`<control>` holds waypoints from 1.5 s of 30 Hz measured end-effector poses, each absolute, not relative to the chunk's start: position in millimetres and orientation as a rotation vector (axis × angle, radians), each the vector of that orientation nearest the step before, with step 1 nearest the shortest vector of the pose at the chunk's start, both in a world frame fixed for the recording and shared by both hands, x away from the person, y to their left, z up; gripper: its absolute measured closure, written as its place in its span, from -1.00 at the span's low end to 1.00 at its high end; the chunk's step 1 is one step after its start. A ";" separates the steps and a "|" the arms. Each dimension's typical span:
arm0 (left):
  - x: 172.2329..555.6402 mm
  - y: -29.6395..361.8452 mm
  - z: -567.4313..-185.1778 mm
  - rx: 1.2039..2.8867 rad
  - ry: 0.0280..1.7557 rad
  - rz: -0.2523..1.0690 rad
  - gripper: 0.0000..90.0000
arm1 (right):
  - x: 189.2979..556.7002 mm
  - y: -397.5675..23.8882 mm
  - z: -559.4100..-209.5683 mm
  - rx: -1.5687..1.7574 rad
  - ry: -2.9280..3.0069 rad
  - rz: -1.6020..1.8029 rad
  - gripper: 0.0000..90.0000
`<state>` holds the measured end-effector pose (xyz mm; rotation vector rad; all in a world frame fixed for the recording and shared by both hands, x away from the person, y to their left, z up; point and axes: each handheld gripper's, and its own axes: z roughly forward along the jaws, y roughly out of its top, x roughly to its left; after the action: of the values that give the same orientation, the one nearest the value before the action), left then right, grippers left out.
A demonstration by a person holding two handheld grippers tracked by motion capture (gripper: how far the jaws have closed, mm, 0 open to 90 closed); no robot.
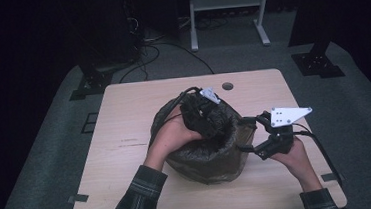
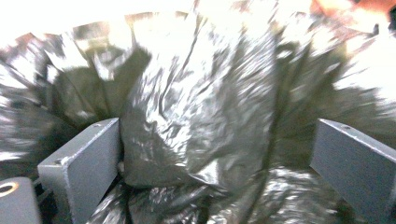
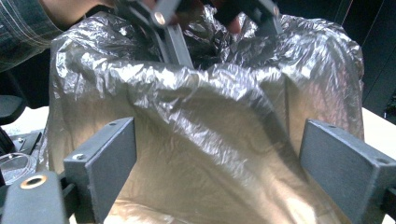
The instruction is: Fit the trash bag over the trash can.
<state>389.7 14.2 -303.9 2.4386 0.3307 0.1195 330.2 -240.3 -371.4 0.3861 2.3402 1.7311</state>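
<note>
I saw the bin with its black plastic bag (image 1: 212, 155) standing in the middle of the wooden table (image 1: 126, 139), a little toward my side. My left gripper (image 1: 205, 114) was down inside the mouth of the bag. In the left gripper view its jaws stood wide apart, with folds of the shiny black film between them, but no pad was pressing on the film, so it held nothing. My right gripper (image 1: 252, 135) waited at the outer right side of the bag, near its rim. Its jaws were also wide open, and the film in front of them was not pinched.

I judged the step as spreading the liner and seating it on the rim. To do it well, I would close the right jaws on one single fold at the rim, not on a thick bunch, and hold that side quiet. The left gripper should push the film outward slowly, because thin plastic could tear or slip.
</note>
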 end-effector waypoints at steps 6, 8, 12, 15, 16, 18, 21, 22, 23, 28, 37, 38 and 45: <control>376.8 24.4 -288.5 2.383 0.304 0.115 -0.96 | 328.7 -242.6 -369.2 0.385 2.328 1.737 -0.78; 373.2 26.0 -288.6 2.380 0.287 0.081 -0.95 | 328.6 -242.9 -369.1 0.388 2.329 1.735 -0.78; 367.8 23.8 -296.6 2.402 0.263 0.037 -0.95 | 328.8 -243.2 -369.5 0.389 2.330 1.732 -0.78; 366.8 19.7 -303.7 2.427 0.253 0.007 -0.95 | 328.9 -243.1 -369.8 0.389 2.329 1.733 -0.78; 367.3 18.1 -305.9 2.440 0.245 0.003 -0.94 | 328.8 -242.8 -370.1 0.390 2.331 1.734 -0.78; 368.6 15.3 -310.3 2.455 0.260 -0.011 -0.94 | 328.6 -242.7 -370.1 0.391 2.332 1.734 -0.78; 371.5 11.0 -315.9 2.473 0.262 -0.035 -0.93 | 328.5 -243.1 -370.2 0.389 2.332 1.733 -0.78; 372.5 9.4 -317.7 2.486 0.262 -0.039 -0.93 | 328.5 -243.4 -370.3 0.388 2.332 1.731 -0.78; 373.5 7.6 -319.7 2.502 0.262 -0.044 -0.93 | 328.4 -243.6 -370.5 0.392 2.333 1.728 -0.78; 379.8 0.3 -330.0 2.565 0.293 -0.062 -0.92 | 328.2 -243.9 -371.0 0.393 2.335 1.729 -0.78; 382.9 1.2 -325.1 2.543 0.304 -0.040 -0.92 | 327.6 -245.4 -371.1 0.392 2.330 1.725 -0.78; 383.4 2.7 -322.2 2.533 0.311 -0.029 -0.92 | 327.6 -245.6 -370.9 0.391 2.329 1.727 -0.78; 393.4 15.3 -304.1 2.462 0.344 0.054 -0.92 | 327.2 -246.0 -370.7 0.394 2.329 1.724 -0.78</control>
<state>393.4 15.3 -304.1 2.4619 0.3443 0.0542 327.2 -246.0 -370.7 0.3943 2.3288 1.7243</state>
